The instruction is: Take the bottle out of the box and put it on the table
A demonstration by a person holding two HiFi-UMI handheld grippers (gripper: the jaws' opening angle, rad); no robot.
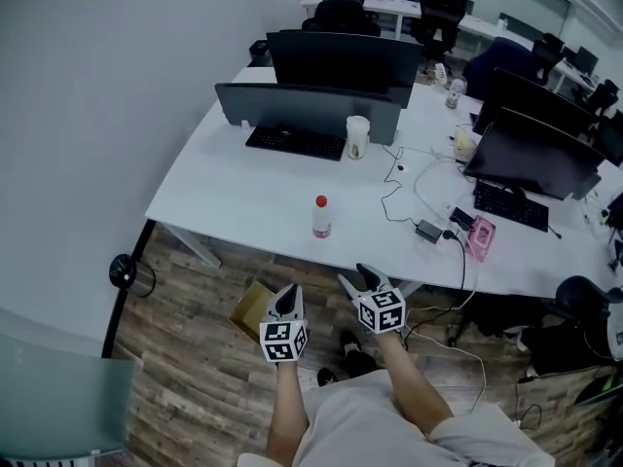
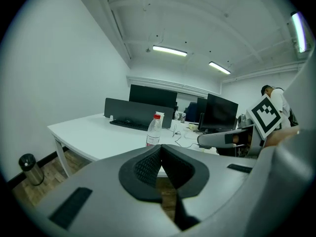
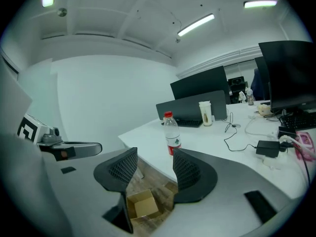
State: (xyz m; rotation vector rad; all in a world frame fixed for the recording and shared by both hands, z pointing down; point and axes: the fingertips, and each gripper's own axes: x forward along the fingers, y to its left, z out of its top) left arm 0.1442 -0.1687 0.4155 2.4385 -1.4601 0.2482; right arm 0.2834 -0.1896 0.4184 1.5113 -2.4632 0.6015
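A clear plastic bottle [image 1: 321, 217] with a red cap and red label stands upright on the white table [image 1: 234, 188], near its front edge; it also shows as the bottle [image 2: 153, 130] and bottle [image 3: 171, 134] in the gripper views. An open cardboard box [image 1: 252, 309] lies on the wooden floor below the table edge, seen empty as the box [image 3: 140, 204]. My left gripper [image 1: 286, 303] is shut with nothing in it, held over the floor near the box. My right gripper [image 1: 362, 278] is open and empty, short of the table and apart from the bottle.
Monitors [image 1: 321, 86], a keyboard [image 1: 296, 142] and a pale cup [image 1: 357, 137] sit behind the bottle. Cables and a power brick [image 1: 428, 230] lie to its right, with a pink item [image 1: 481, 237]. A small round bin [image 1: 124, 270] stands on the floor at left.
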